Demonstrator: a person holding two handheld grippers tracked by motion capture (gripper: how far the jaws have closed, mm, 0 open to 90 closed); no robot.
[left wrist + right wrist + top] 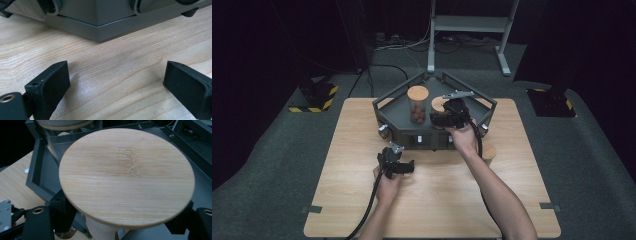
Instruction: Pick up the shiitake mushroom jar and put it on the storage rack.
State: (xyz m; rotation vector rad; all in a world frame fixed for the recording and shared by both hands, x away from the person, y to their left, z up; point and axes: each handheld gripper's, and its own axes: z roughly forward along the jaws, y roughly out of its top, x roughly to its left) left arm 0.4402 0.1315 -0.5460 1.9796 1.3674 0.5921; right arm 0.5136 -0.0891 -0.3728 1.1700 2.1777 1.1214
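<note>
A dark grey tray (392,111) with raised walls stands at the table's far side. In it is an upright glass jar (417,111) with a round wooden lid and brown pieces inside. Beside it, my right gripper (448,115) is shut on a second wooden-lidded jar (438,104). In the right gripper view the jar's lid (127,175) is close up, with my right gripper (122,221) clamped on the jar body just under it. My left gripper (395,159) rests on the table in front of the tray. Its jaws stand wide apart, open over bare wood (120,82).
The light wooden table (362,200) has bare room at the front and left. A small wooden round piece (488,151) lies on it right of my right forearm. The tray's base (100,27) is close ahead of my left gripper. Dark floor and a metal stand (467,30) lie beyond.
</note>
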